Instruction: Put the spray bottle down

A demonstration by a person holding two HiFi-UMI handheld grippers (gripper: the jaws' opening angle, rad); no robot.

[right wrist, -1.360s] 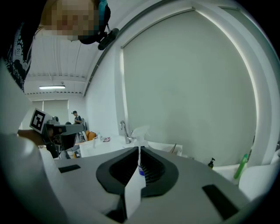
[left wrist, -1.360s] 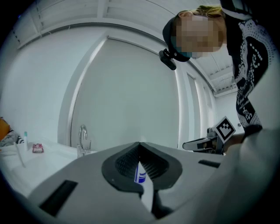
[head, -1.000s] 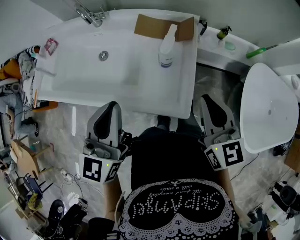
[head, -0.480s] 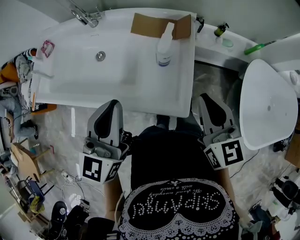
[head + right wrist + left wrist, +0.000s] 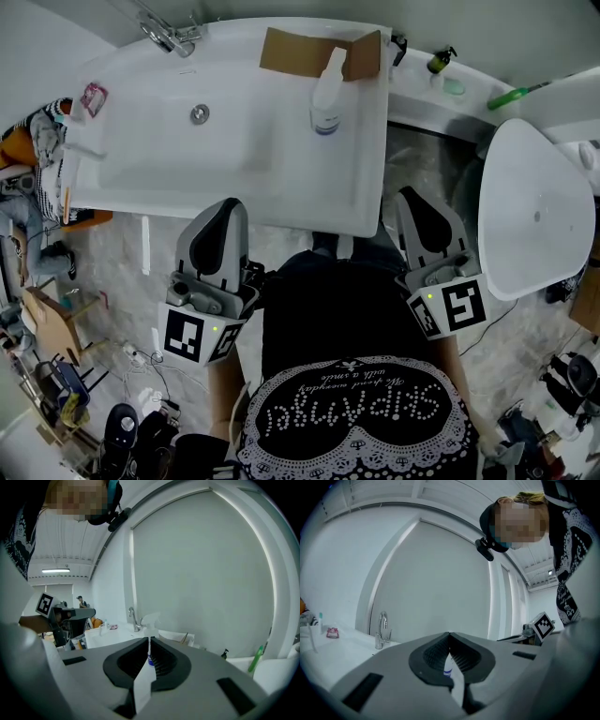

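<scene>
Grey left hand-held gripper, seemingly level.

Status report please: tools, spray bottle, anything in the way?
Left tool shut, empty. Right tool shut, empty. Spray bottle upright on sink, near cardboard. Nothing blocks it.

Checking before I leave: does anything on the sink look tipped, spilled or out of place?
Only the cardboard at the back of the sink looks out of place. The bottle stands upright before it; no spill shows.
</scene>
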